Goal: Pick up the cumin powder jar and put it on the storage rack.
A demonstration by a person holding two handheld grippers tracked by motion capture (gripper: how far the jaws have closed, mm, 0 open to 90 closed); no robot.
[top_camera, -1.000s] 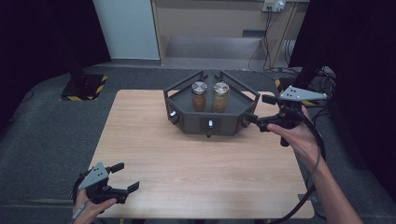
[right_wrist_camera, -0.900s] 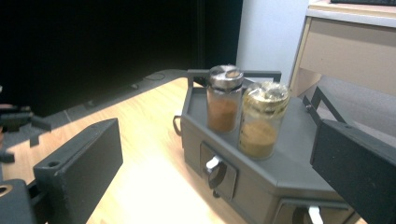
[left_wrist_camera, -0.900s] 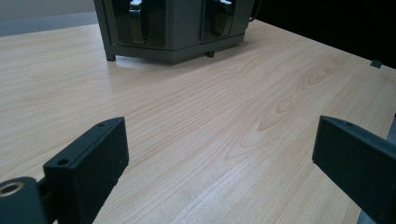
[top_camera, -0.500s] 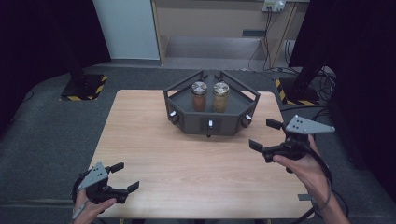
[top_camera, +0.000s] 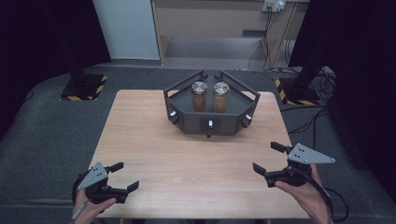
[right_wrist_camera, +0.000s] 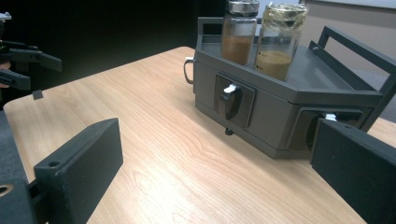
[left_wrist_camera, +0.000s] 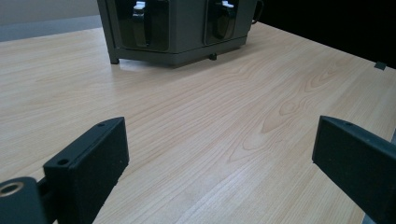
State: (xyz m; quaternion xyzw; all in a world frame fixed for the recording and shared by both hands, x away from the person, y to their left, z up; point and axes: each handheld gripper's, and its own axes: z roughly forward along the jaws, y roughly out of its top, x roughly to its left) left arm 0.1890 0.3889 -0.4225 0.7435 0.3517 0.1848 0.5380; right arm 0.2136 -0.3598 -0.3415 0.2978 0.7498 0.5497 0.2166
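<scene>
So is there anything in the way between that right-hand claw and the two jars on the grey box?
Nothing visible. Bare table lies between the open right gripper and the grey box carrying the jars.

A dark grey hexagonal rack [top_camera: 210, 122] stands at the far middle of a wooden tabletop [top_camera: 154, 140], carrying two lidded jars [top_camera: 199, 95] side by side. The left claw [top_camera: 122, 176] and right claw [top_camera: 270, 158], jaws spread and empty, hover at the near corners, well apart from the rack.
</scene>
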